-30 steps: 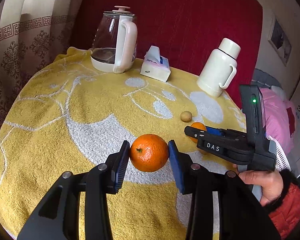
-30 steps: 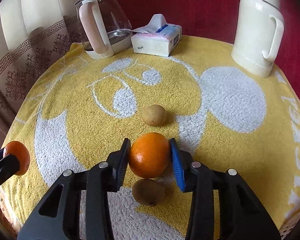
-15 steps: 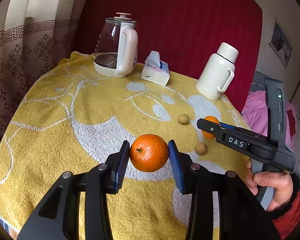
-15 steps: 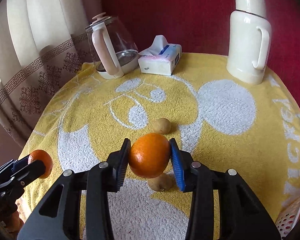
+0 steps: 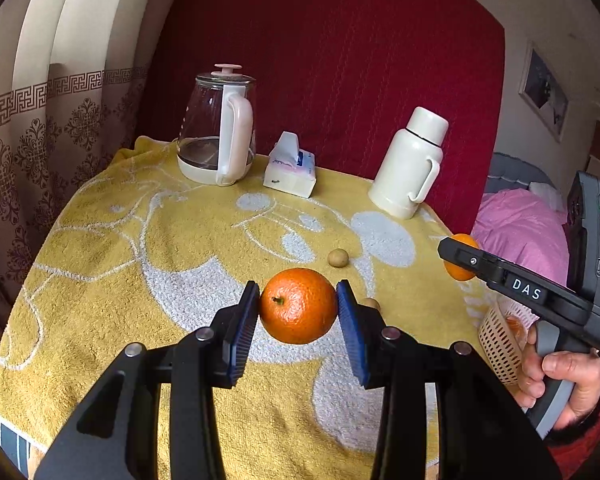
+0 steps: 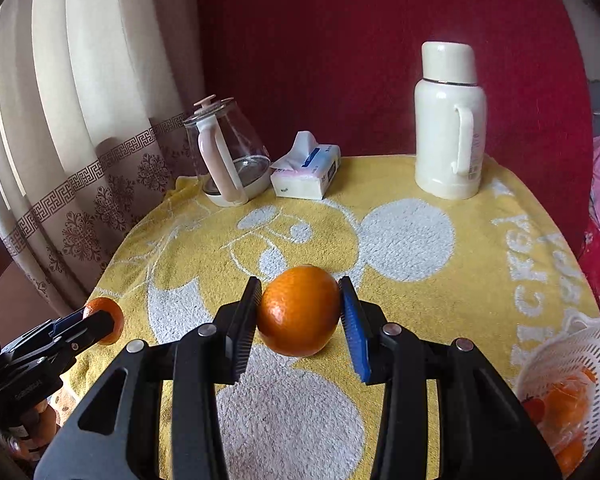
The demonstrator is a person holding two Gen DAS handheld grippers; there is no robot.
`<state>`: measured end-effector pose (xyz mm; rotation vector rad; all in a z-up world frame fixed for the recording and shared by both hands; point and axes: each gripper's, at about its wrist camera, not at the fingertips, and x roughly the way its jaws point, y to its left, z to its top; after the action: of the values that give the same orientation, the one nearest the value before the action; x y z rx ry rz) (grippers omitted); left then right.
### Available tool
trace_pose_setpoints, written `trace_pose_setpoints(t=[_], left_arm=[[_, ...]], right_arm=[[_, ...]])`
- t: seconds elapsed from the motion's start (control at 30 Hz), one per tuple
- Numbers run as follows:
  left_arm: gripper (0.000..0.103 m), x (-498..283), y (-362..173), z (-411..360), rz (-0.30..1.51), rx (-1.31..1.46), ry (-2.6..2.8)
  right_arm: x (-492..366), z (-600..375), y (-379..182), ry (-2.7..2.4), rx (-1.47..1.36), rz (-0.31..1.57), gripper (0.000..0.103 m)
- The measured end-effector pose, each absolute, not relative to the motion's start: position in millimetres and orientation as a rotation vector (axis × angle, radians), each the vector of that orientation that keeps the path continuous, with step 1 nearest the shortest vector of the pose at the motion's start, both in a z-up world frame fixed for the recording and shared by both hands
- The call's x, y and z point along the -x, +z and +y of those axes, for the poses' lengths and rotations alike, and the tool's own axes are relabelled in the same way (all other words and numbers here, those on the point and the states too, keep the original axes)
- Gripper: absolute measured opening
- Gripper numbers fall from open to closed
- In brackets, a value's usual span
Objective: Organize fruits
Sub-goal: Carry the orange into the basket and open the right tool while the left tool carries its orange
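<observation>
Left gripper (image 5: 298, 306): clamped on left orange (image 5: 298, 305).
Right gripper (image 6: 299, 312): clamped on right orange (image 6: 299, 310).
Risk: round fruit may be squeezed out before the basket (image 6: 580, 344) is reached.

A home, by all signs a bedroom or living corner. Round table (image 5: 100, 280) draped in a yellow cartoon towel, with a glass kettle (image 5: 218, 144), tissue pack (image 5: 290, 172) and cream thermos (image 5: 410, 164) along the far edge. Patterned curtains (image 5: 40, 128) at left, dark red hanging (image 5: 340, 60) behind, pink bedding (image 5: 520, 228) and a framed picture (image 5: 544, 88) at right.
</observation>
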<state>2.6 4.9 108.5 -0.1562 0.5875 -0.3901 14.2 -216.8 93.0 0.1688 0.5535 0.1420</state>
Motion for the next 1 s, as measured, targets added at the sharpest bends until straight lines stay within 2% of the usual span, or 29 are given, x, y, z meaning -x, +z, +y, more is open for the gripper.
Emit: trace_pose_setpoints(t=[0.5, 1.0], left_arm=[[0.040, 21, 126, -25, 0.555, 0.115, -0.452], [0.040, 33, 139, -63, 0.536, 0.054, -0.516]], right_arm=[[65, -292, 122, -0.007, -0.216, 0.437, 0.040], [121, -389, 110, -0.221, -0.297, 0.421, 0.040]])
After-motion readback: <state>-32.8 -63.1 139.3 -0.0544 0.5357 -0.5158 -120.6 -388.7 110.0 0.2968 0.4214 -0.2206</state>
